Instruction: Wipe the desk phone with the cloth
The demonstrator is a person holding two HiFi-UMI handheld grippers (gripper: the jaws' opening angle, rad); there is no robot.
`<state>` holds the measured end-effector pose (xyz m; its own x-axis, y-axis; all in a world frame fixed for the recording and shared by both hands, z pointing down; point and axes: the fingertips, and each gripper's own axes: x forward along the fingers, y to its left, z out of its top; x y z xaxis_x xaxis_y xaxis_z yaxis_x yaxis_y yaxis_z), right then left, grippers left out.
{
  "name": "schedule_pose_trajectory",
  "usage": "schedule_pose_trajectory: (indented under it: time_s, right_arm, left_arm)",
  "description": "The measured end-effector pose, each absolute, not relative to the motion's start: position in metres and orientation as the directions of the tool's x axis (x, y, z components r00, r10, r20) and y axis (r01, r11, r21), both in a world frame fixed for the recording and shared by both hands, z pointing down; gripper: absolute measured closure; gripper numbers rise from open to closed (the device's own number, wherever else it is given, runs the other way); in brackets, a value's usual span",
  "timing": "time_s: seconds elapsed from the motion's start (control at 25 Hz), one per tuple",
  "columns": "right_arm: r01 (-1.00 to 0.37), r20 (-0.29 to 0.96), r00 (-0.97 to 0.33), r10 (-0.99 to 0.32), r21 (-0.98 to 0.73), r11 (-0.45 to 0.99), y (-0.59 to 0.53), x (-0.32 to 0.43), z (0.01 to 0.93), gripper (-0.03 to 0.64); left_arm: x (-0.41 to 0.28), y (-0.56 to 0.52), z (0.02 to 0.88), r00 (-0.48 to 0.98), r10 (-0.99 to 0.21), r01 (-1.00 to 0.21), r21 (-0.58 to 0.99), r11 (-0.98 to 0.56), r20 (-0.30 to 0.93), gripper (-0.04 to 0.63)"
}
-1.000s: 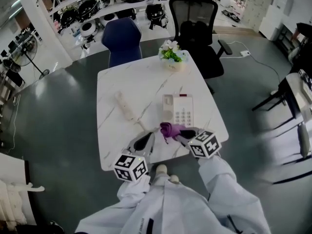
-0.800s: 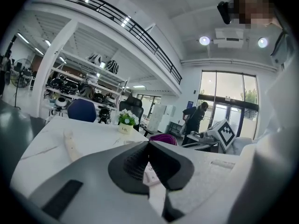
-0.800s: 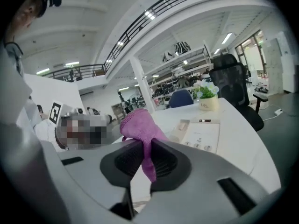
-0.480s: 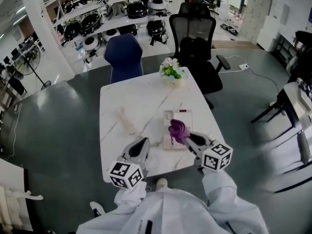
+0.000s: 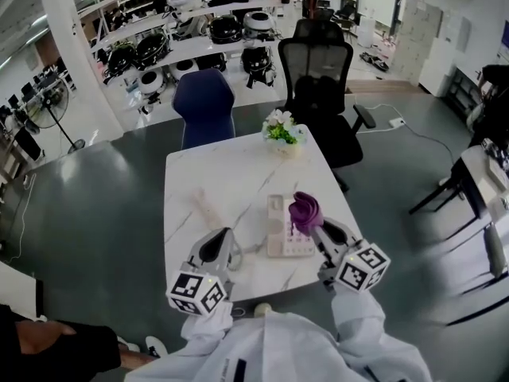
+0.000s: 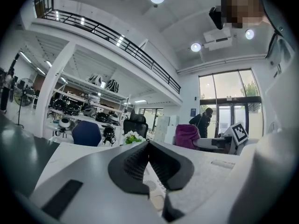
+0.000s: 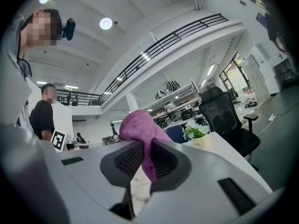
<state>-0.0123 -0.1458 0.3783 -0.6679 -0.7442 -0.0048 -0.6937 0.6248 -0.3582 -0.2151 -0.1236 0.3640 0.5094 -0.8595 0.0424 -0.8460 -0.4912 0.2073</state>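
One cloth (image 5: 304, 211) now higher over one phone (image 5: 285, 237), tight between right gripper (image 5: 316, 228) fingers; left gripper (image 5: 218, 243) fingers together.

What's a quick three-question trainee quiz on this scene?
1. True or false: the left gripper holds the cloth.
2. What stands at the table's far edge? A flowers; B mug; C laptop.
3. Fill in: the device lying between the grippers is a ___.
Key: 1 false, the right gripper holds it; 2 A; 3 phone.

Desk phone (image 5: 278, 231) seemingly partly behind cloth (image 5: 304, 209)
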Motion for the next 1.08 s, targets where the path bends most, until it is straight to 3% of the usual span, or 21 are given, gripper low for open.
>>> schedule_pose_trajectory:
  time_s: [1.08]
  right_arm:
    - [-0.765, -0.058, -0.586, -0.808, -0.288, 0.576, -0.169, 0.019, 0.363, 0.586]
  left_arm:
    - [-0.225, -0.136, 0.353, 0.429, -0.902, -0.896, 0.142, -0.420, 0.037, 0.597]
